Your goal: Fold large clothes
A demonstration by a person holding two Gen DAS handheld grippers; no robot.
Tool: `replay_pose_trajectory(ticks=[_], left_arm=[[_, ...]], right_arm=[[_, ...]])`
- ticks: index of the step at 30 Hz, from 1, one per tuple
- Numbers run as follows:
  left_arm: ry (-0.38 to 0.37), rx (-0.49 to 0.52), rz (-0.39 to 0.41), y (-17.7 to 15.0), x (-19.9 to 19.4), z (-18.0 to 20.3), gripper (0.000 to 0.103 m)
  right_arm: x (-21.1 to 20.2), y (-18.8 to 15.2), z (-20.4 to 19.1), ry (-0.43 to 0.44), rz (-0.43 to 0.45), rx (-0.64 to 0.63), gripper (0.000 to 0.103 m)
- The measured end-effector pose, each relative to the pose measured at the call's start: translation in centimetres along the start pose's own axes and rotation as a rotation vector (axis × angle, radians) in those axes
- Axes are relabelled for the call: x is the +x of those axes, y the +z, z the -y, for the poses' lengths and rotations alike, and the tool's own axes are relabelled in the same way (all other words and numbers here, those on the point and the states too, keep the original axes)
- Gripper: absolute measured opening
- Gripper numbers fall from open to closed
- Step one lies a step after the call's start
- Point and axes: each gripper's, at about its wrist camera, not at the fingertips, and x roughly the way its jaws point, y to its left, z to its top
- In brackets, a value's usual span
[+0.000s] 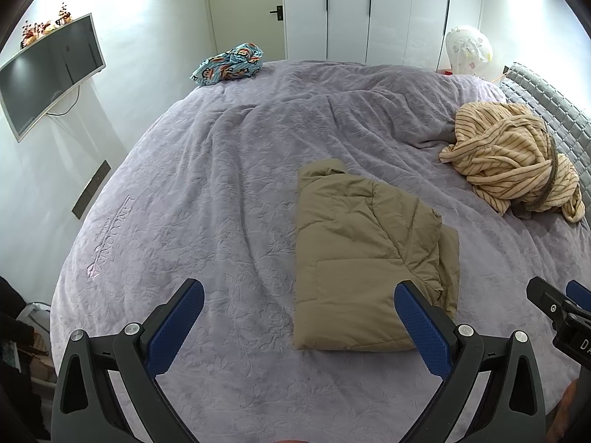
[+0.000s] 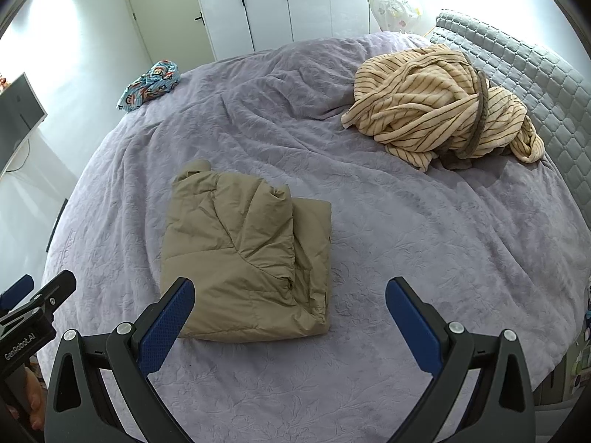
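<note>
The left gripper [image 1: 299, 302] hovers over the lavender bedspread [image 1: 221, 170] with jaws spread wide, holding nothing. To its right the folded khaki jacket [image 1: 365, 258] lies mid-bed, long axis running away toward the wardrobe [image 1: 369, 11] (collar end farthest). The right gripper [image 2: 290, 301] gapes equally wide, empty.

Jacket [image 2: 247, 254] — matt khaki quilted cloth, puffy, finely creased. Bedspread [image 2: 424, 258]: lilac plush, embossed leaf pattern, soft nap. Robe [image 2: 436, 110] — fleecy cream cloth, brown stripes. Headboard [image 2: 535, 74]: grey tufted fabric. Gripper pads [image 1: 424, 328] blue, dimpled, rubbery; frames matt black plastic, shiny metal screws. Wardrobe [image 1: 369, 7] smooth, white, slightly glossy.
</note>
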Motion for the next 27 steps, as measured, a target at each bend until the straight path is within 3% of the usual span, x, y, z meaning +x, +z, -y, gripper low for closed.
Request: replay_pose_trajectory(ticks=[27], left_arm=[[0.0, 0.009, 0.01, 0.5, 0.1, -1.9, 0.103]], right_arm=[[0.1, 0.0, 0.1, 0.004, -0.004, 0.002, 0.103]])
